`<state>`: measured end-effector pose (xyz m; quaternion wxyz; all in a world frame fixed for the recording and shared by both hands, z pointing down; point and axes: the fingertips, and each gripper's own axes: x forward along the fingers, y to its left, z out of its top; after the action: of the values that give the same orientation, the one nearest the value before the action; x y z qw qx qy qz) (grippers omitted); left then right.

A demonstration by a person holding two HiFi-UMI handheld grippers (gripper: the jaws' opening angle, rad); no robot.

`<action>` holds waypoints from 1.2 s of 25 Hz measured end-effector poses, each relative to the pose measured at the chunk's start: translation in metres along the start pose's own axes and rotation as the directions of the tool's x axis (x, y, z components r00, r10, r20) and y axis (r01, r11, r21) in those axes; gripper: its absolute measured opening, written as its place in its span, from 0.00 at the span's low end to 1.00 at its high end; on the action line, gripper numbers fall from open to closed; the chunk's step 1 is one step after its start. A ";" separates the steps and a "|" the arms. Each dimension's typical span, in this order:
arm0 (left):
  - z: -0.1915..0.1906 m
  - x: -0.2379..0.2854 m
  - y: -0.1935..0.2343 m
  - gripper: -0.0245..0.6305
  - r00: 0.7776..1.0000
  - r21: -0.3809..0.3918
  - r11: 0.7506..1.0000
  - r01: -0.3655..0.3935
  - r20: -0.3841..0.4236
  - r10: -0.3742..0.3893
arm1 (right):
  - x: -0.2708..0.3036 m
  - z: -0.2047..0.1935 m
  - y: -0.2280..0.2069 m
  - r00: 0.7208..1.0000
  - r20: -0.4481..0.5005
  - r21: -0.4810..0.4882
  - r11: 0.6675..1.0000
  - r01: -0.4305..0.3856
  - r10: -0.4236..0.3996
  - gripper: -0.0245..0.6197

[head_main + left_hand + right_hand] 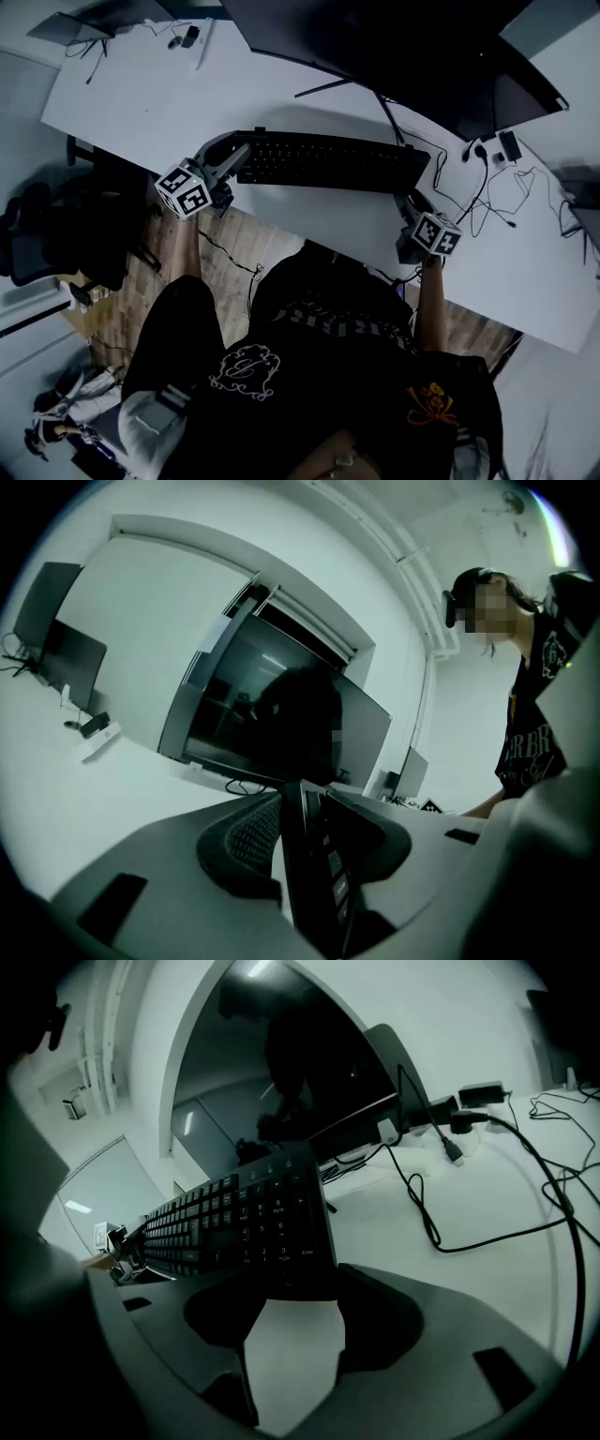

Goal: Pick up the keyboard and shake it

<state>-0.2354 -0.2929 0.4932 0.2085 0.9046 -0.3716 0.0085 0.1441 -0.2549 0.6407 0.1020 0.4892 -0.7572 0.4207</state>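
A black keyboard (328,161) lies across the white desk (141,103) in front of the person. My left gripper (239,161) is at its left end. In the left gripper view (305,846) the keyboard (314,855) stands on edge between the two pads, which are shut on it. My right gripper (411,208) is at the keyboard's right front corner. In the right gripper view (295,1321) the jaws stand wide, with the number-pad end of the keyboard (244,1222) just reaching between the fingertips. Bare desk shows in the gap below it.
A large dark monitor (394,47) stands behind the keyboard. Black cables (497,197) and a power adapter (509,145) lie on the desk at the right, close to the right gripper. Small items (187,37) sit far back left. An office chair (37,234) stands left of the desk.
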 end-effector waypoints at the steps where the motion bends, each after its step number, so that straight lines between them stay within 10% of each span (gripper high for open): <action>1: -0.004 -0.001 0.010 0.28 1.000 -0.021 1.000 -0.010 0.002 0.010 | 0.008 -0.002 0.001 1.000 -0.024 -0.002 1.000 0.000 0.000 0.42; 9: -0.045 -0.006 0.085 0.28 0.996 -0.194 0.976 -0.093 -0.023 0.091 | 0.056 -0.011 0.014 0.985 -0.161 -0.034 0.998 0.058 -0.063 0.41; 19: -0.100 -0.007 0.153 0.28 0.963 -0.397 0.879 -0.263 -0.160 0.216 | 0.100 0.021 0.024 0.972 -0.164 -0.142 0.979 0.147 -0.170 0.41; 25: -0.125 0.002 0.175 0.30 0.877 -0.225 0.881 -0.416 -0.356 0.323 | 0.112 0.033 0.022 0.965 -0.125 -0.143 0.967 0.211 -0.229 0.41; 30: -0.120 0.008 0.181 0.30 0.862 -0.182 0.887 -0.425 -0.380 0.336 | 0.112 0.035 0.023 0.965 -0.094 -0.113 0.966 0.235 -0.246 0.42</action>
<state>-0.3357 -0.3679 0.6709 0.3796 0.7622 -0.5007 0.1559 0.0783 -0.3496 0.6700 0.2173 0.5483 -0.7058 0.3923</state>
